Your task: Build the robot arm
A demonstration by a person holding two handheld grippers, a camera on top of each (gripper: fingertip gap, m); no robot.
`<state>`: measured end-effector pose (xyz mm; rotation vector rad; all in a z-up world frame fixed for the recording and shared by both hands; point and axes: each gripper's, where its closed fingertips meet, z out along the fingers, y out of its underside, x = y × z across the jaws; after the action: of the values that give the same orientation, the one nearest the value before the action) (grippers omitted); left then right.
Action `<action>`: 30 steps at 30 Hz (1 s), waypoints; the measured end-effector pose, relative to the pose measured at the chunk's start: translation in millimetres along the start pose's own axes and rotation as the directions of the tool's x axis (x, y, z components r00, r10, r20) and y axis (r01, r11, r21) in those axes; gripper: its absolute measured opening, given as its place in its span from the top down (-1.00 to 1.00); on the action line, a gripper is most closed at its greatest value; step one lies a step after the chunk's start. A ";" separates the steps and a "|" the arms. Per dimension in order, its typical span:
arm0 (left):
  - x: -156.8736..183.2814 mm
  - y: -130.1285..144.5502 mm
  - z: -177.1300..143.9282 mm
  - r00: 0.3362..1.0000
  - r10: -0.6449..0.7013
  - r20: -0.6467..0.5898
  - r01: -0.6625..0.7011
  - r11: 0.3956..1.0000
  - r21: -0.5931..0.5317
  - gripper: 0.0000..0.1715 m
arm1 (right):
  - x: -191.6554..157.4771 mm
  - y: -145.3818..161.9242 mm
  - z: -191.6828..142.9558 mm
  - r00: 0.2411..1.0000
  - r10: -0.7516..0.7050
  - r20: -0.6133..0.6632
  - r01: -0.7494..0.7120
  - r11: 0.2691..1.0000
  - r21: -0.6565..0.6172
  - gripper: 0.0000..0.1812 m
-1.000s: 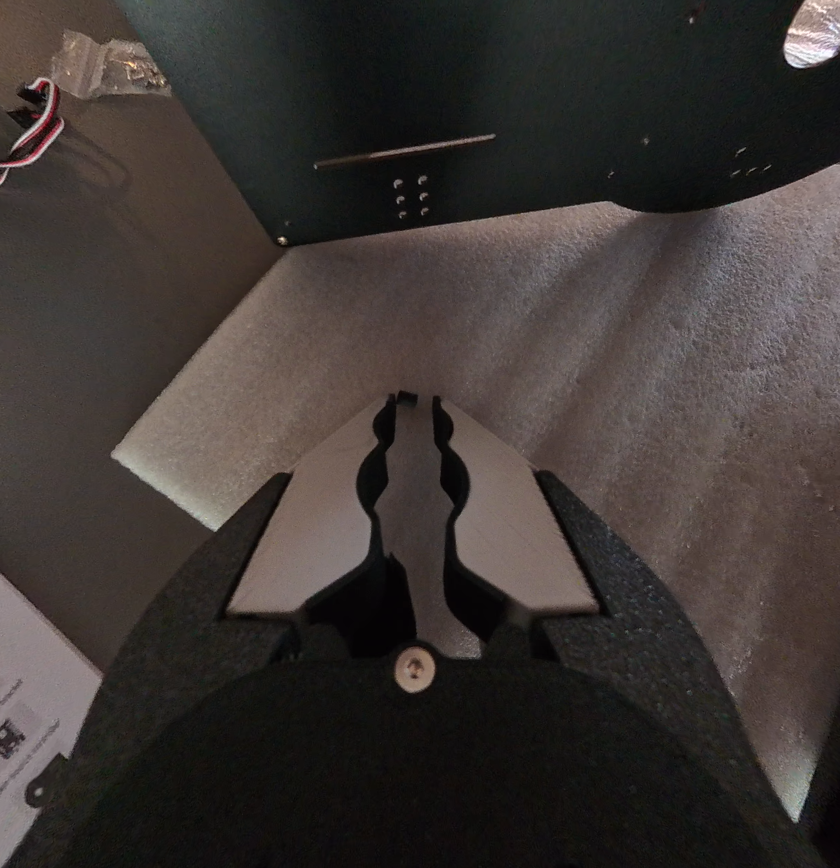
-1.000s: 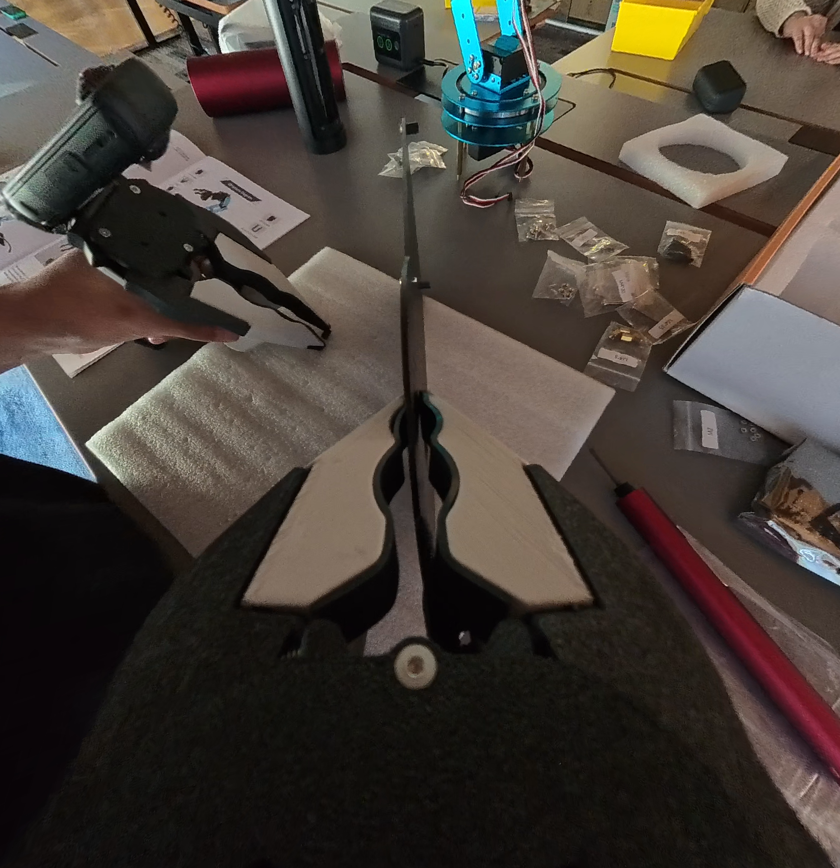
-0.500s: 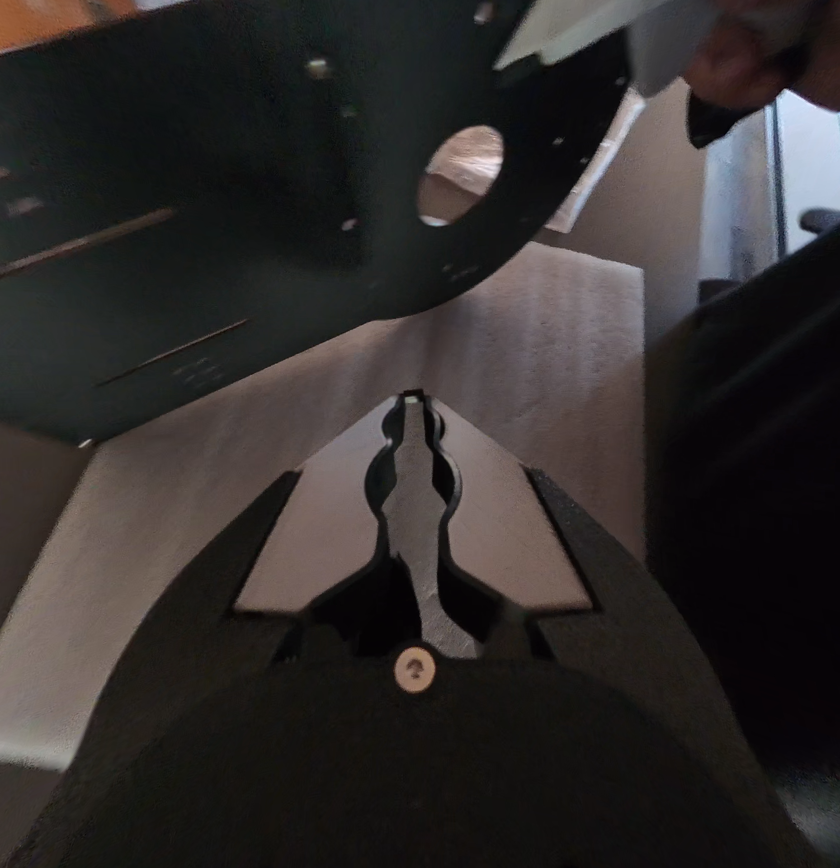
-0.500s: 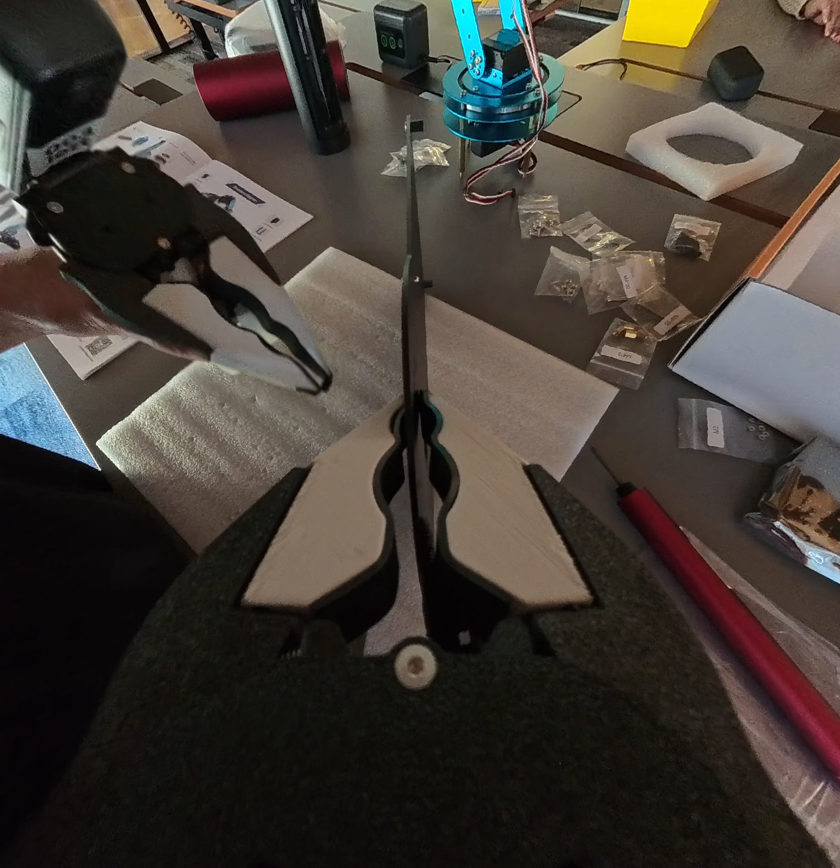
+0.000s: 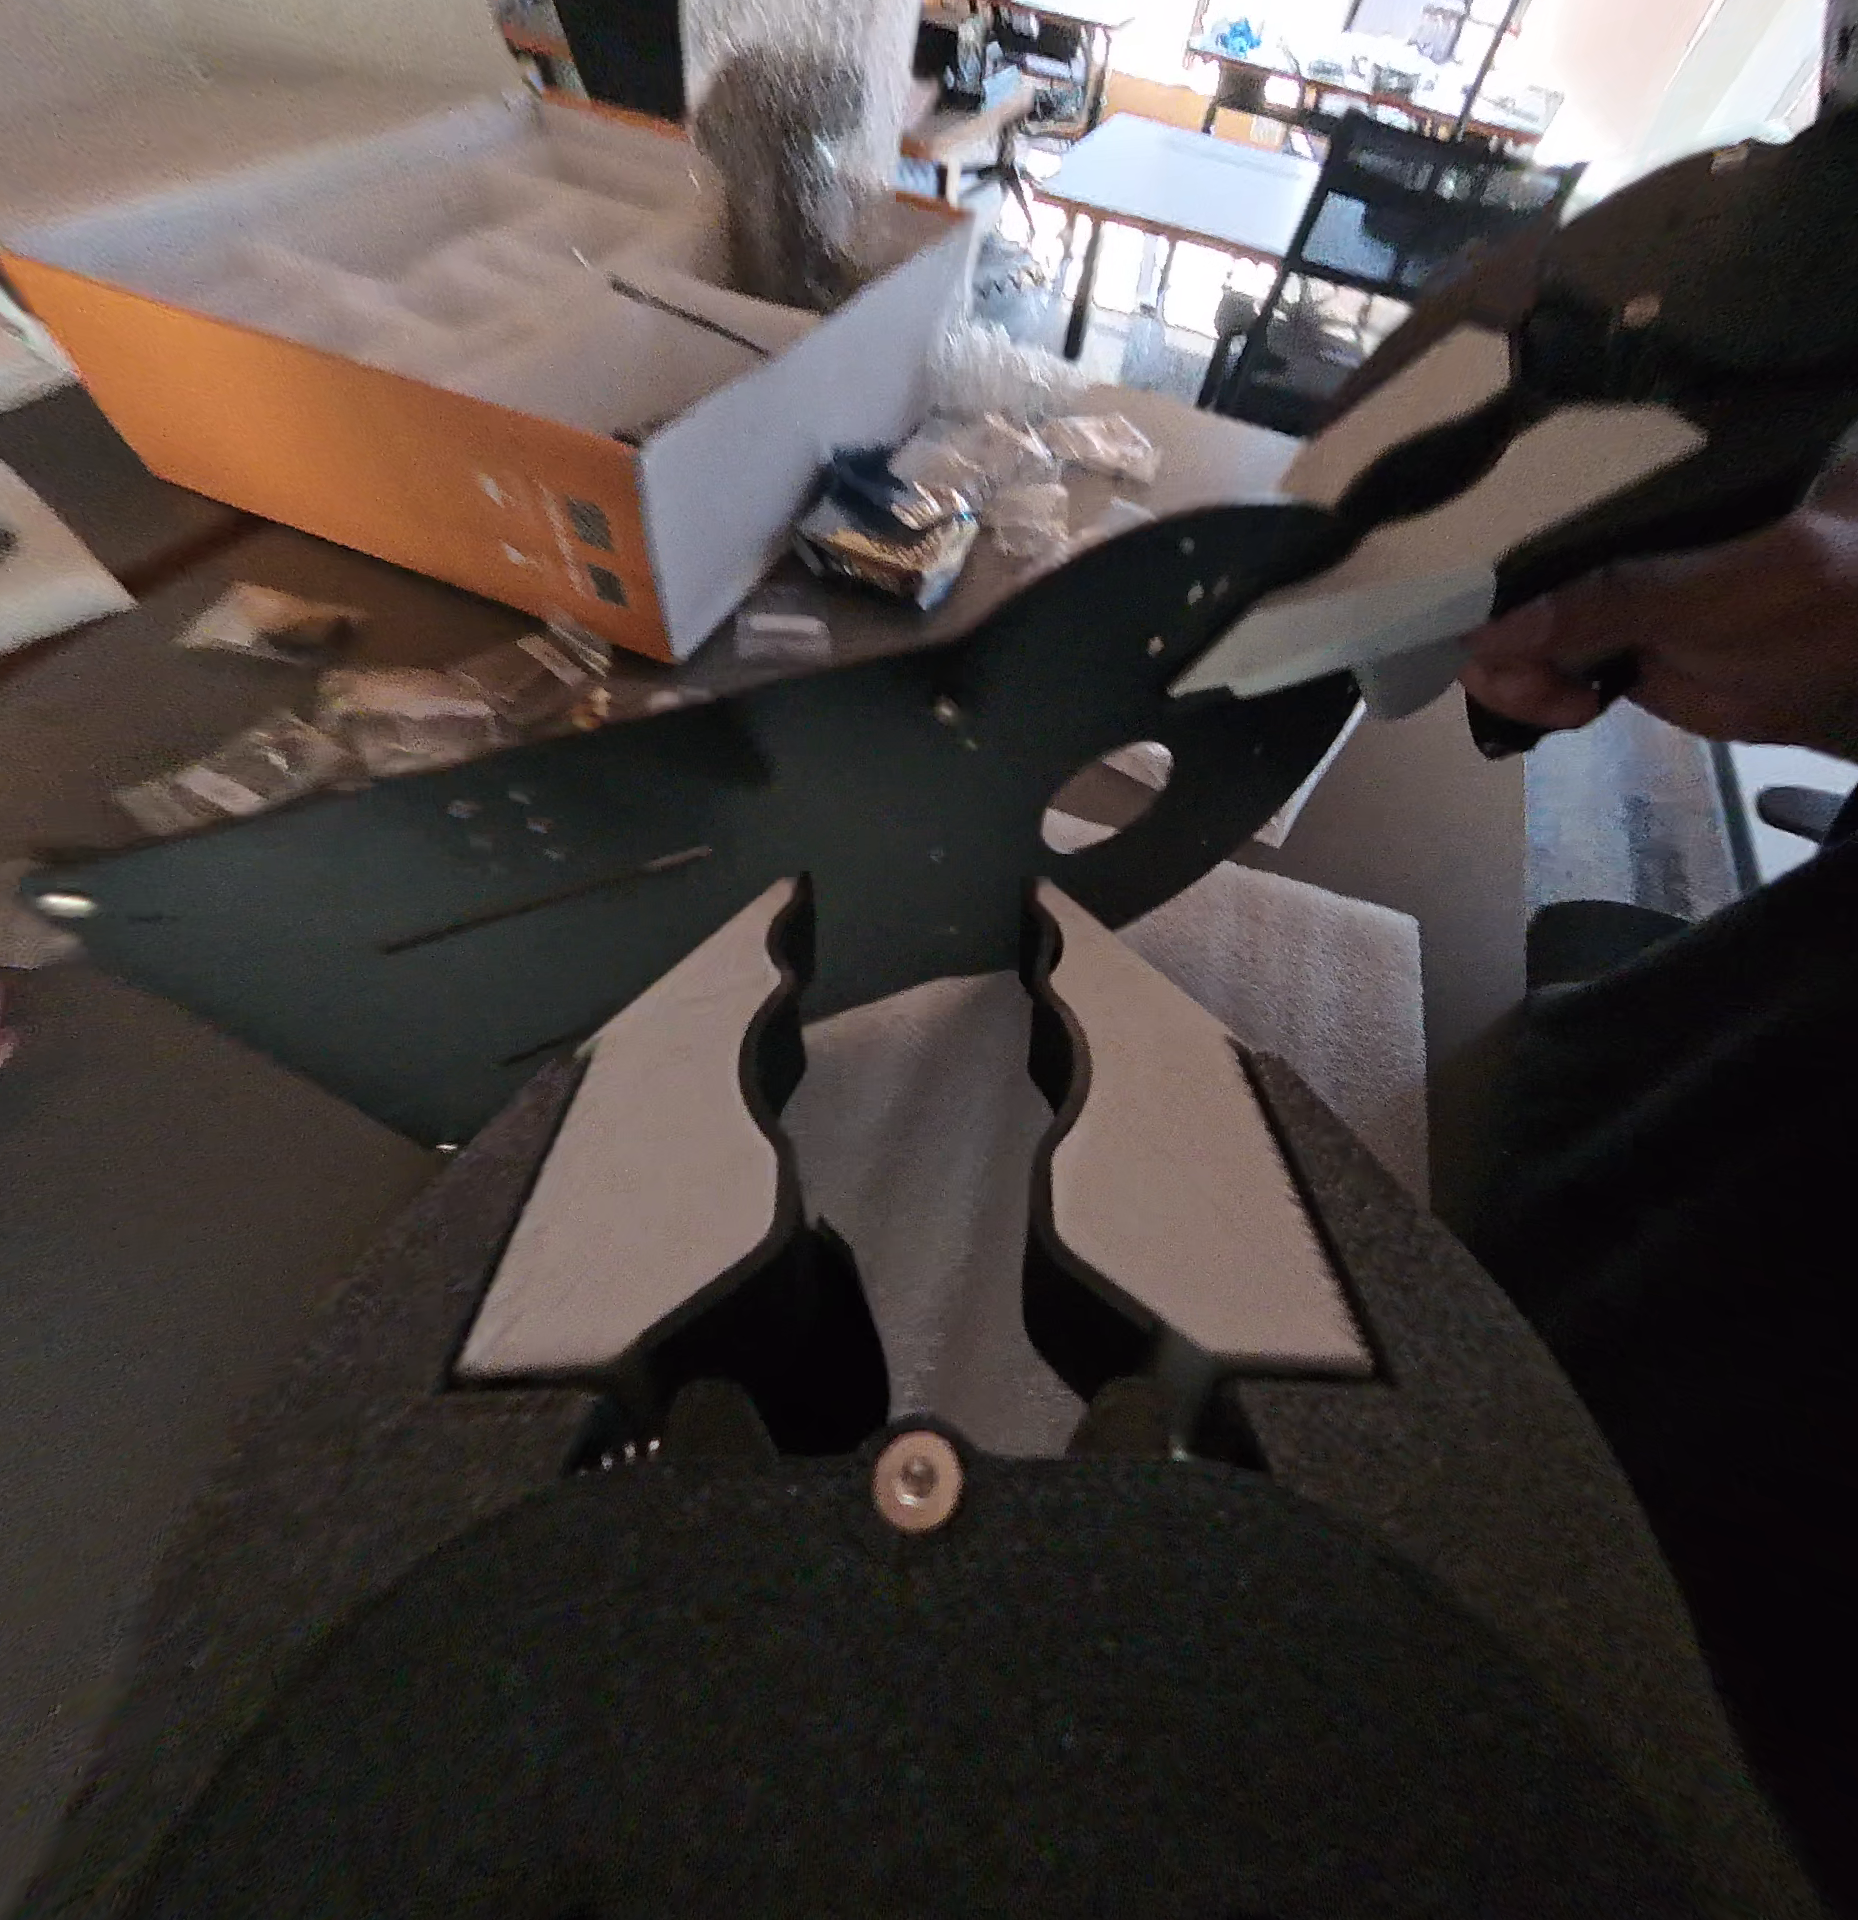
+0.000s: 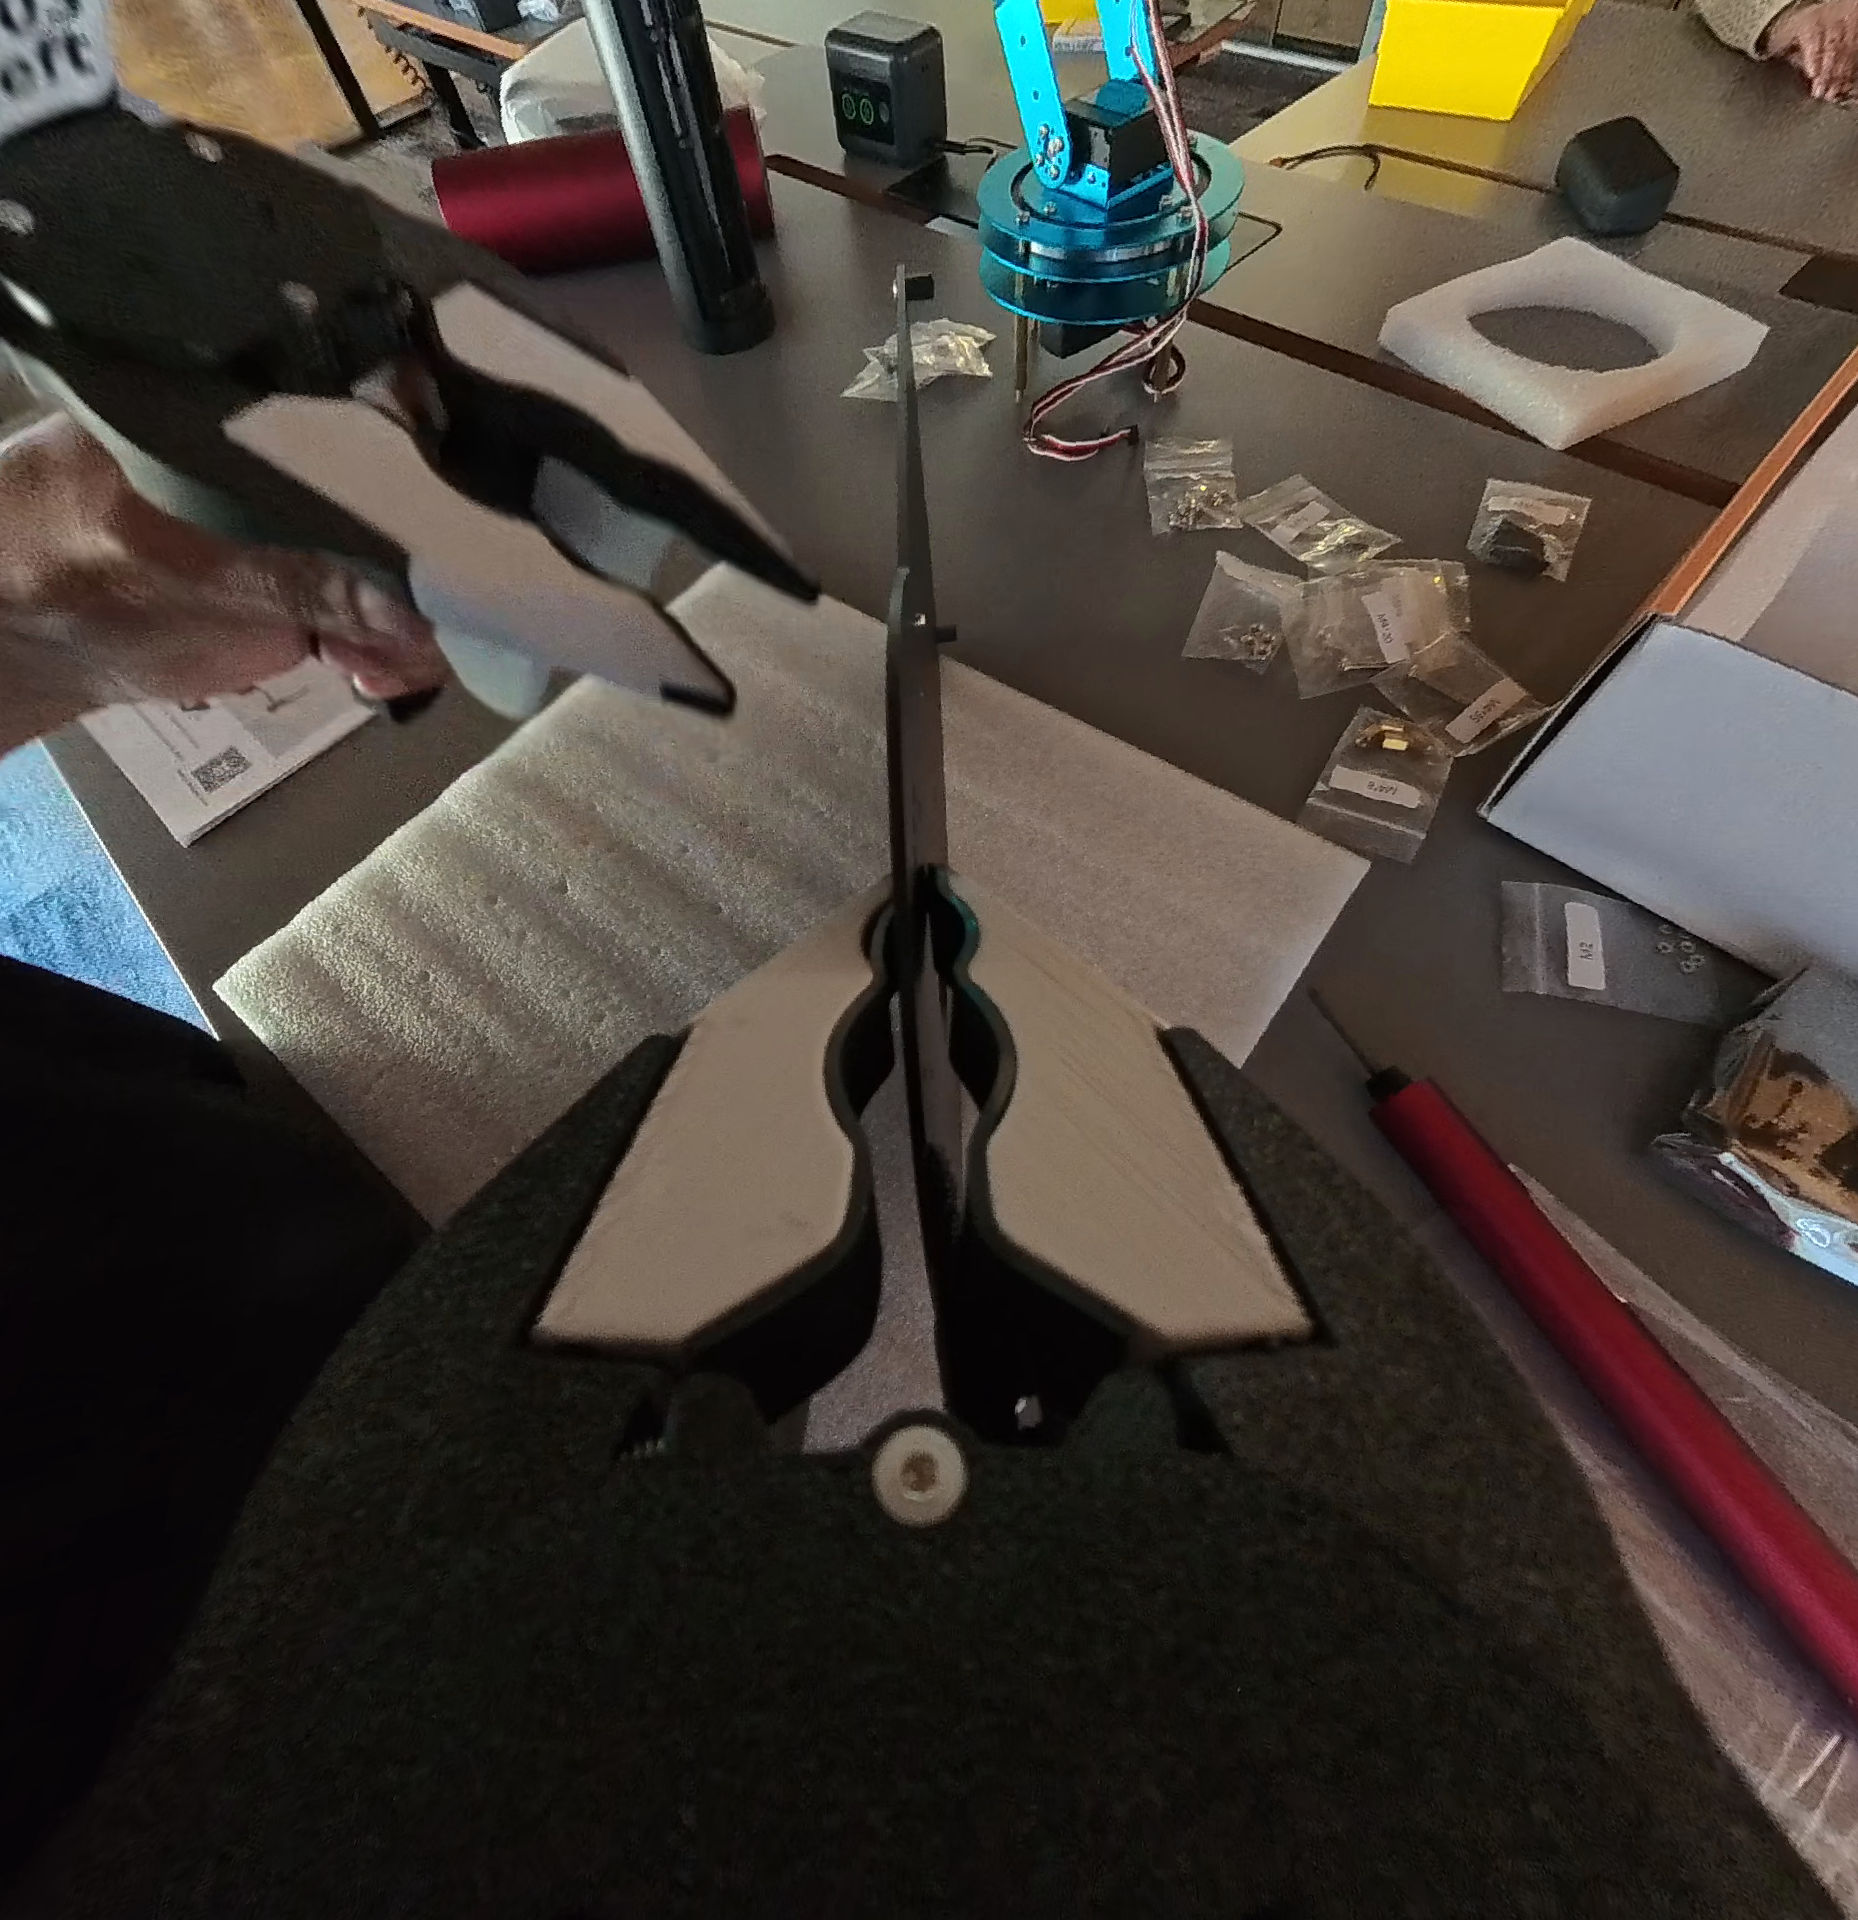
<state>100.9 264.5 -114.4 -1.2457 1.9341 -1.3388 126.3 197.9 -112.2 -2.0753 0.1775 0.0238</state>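
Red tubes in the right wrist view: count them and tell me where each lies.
2. One red tube lies far across the table, behind the black cylinder; the other lies near right, beside the right gripper. Others may be hidden behind the left gripper.

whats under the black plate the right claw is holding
A white foam sheet on the dark table lies below the black plate, which the right claw holds edge-on above it. Nothing else shows there.
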 end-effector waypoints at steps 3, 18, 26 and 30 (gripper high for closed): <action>-15.3 -21.1 -13.8 0.993 0.103 0.064 -0.106 0.993 0.054 0.44 | -0.1 -0.1 0.1 1.000 -0.003 -0.002 0.003 1.000 0.002 0.99; -41.7 1.3 23.5 0.718 0.541 -0.438 -0.696 0.562 -0.447 0.81 | -1.0 -0.1 0.2 0.999 -0.034 0.000 0.034 0.999 -0.030 0.99; -32.5 -22.1 -28.4 0.734 0.455 -0.505 -0.679 0.494 -0.543 0.96 | -22.3 -42.4 -11.4 0.996 -0.076 0.040 0.076 0.997 -0.009 0.97; -10.5 -23.4 -60.0 0.751 0.426 -0.504 -0.660 0.504 -0.558 0.95 | -50.6 -47.9 -22.4 0.990 0.001 0.141 -0.001 1.000 0.000 0.99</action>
<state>68.7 299.6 -69.7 -0.5407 2.9088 -0.4203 81.5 207.2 -55.0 -2.0645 0.0920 0.1706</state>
